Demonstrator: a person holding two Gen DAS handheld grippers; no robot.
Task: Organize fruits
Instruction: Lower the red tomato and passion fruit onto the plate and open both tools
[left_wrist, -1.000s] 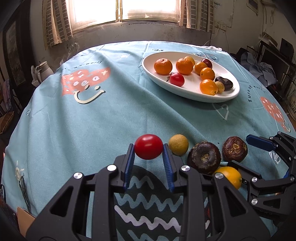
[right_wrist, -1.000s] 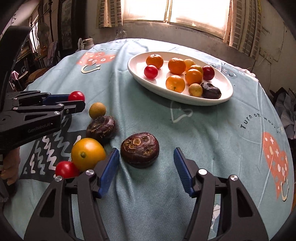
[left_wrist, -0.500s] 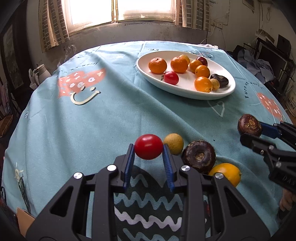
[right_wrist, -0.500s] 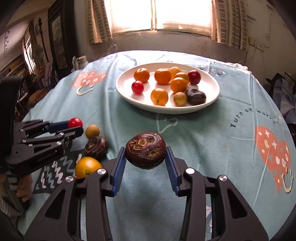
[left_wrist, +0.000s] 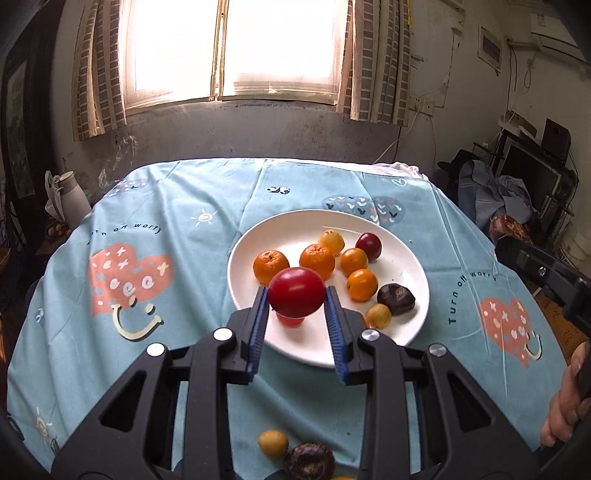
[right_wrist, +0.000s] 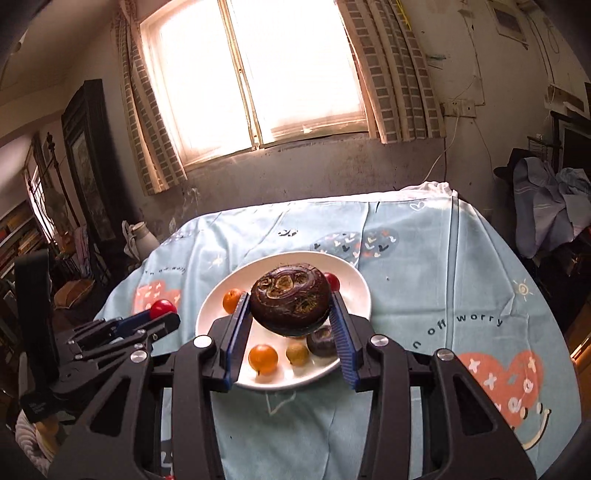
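My left gripper (left_wrist: 296, 295) is shut on a red tomato (left_wrist: 296, 291) and holds it raised over the near edge of the white oval plate (left_wrist: 415, 266). The plate holds several oranges, a red tomato, small yellow fruits and a dark wrinkled fruit (left_wrist: 396, 293). My right gripper (right_wrist: 290, 306) is shut on a dark brown wrinkled fruit (right_wrist: 290, 298), raised in front of the same plate (right_wrist: 360, 284). The right gripper shows at the right edge of the left wrist view (left_wrist: 508, 236); the left gripper shows at the left of the right wrist view (right_wrist: 162, 314).
A small yellow fruit (left_wrist: 272, 443) and another dark wrinkled fruit (left_wrist: 309, 461) lie on the blue tablecloth (left_wrist: 166, 221) below my left gripper. A white kettle (left_wrist: 72, 199) stands beyond the table's left edge. Clothes and furniture stand at the right.
Both grippers have risen and moved forward towards the plate, each carrying its fruit. The loose fruits on the cloth have dropped low and behind.
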